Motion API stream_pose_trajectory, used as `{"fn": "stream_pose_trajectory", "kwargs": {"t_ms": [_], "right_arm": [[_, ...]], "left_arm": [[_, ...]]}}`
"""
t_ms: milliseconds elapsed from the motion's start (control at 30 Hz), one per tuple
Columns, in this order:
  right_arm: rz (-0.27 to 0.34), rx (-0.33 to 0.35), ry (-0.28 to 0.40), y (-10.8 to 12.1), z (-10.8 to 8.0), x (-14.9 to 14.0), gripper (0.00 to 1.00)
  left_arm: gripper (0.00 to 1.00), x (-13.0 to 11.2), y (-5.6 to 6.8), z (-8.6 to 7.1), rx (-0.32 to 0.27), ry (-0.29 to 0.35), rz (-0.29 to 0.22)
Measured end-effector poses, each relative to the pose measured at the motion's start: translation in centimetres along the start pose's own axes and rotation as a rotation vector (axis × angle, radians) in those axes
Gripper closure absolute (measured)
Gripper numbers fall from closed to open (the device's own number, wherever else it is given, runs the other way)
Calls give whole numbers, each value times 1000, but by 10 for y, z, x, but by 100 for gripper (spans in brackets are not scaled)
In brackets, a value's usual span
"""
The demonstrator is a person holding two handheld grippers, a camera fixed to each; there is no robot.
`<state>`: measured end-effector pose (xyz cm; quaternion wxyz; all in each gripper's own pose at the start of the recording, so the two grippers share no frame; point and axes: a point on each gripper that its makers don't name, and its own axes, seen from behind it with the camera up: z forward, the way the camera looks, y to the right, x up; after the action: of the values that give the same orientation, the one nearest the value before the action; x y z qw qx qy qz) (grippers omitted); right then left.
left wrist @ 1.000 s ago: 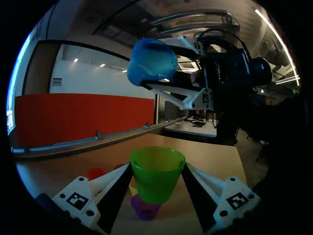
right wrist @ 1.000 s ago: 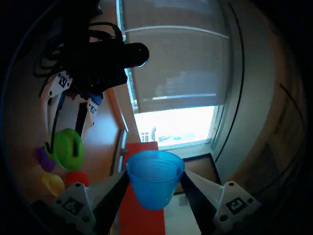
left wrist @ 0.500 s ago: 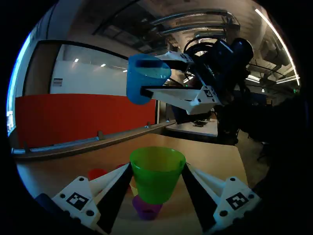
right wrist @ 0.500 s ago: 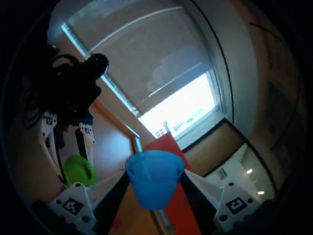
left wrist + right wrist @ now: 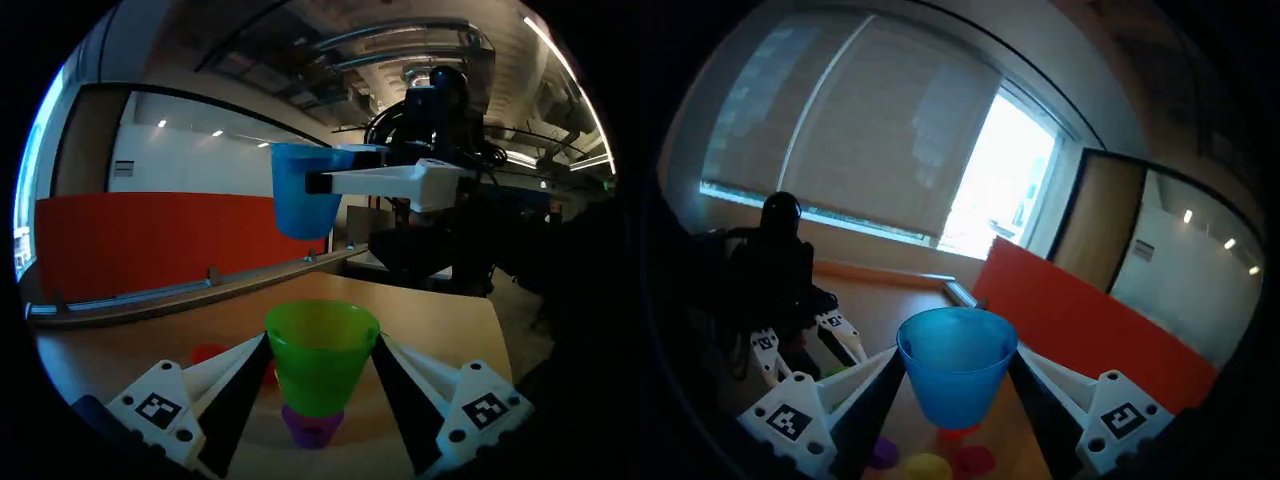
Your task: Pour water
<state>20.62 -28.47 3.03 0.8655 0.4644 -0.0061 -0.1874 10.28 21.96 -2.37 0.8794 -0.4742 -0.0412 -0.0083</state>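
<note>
My left gripper [image 5: 320, 344] is shut on a green cup [image 5: 320, 376], held upright just above the wooden table [image 5: 432, 312]. Above and beyond it hangs a blue cup [image 5: 302, 196], upright, gripped from the right by my right gripper [image 5: 310, 181]. In the right gripper view that gripper [image 5: 957, 352] is shut on the blue cup [image 5: 957, 384], rim level. The left gripper [image 5: 826, 365] shows lower left there, with a sliver of the green cup [image 5: 832, 372] between its fingers [image 5: 768, 354]. Whether either cup holds water cannot be seen.
Small cups stand on the table under the held ones: purple [image 5: 314, 424] and red [image 5: 210, 352]; in the right gripper view purple [image 5: 884, 452], yellow [image 5: 928, 466] and pink [image 5: 974, 460]. A red partition [image 5: 160, 240] runs along the table's far edge, with a bright window [image 5: 1000, 192] behind.
The right gripper has swung the blue cup from lying tipped on its side back to upright, slightly lower. The left gripper and green cup have stayed put.
</note>
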Motion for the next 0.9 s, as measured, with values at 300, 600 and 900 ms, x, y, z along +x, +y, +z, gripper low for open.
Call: {"fn": "stream_pose_trajectory", "kwargs": {"t_ms": [300,600,900], "right_arm": [[191,22,11,1,-7,-1,11],[242,14,-14,3,-12,-11,11],[281,-9,-61,10,-24,-35,11]], "left_arm": [[15,3,-10,-1,25,-2,2],[14,5,-26,0,54,-19,4],[14,0,-46,2,87,-51,11]]}}
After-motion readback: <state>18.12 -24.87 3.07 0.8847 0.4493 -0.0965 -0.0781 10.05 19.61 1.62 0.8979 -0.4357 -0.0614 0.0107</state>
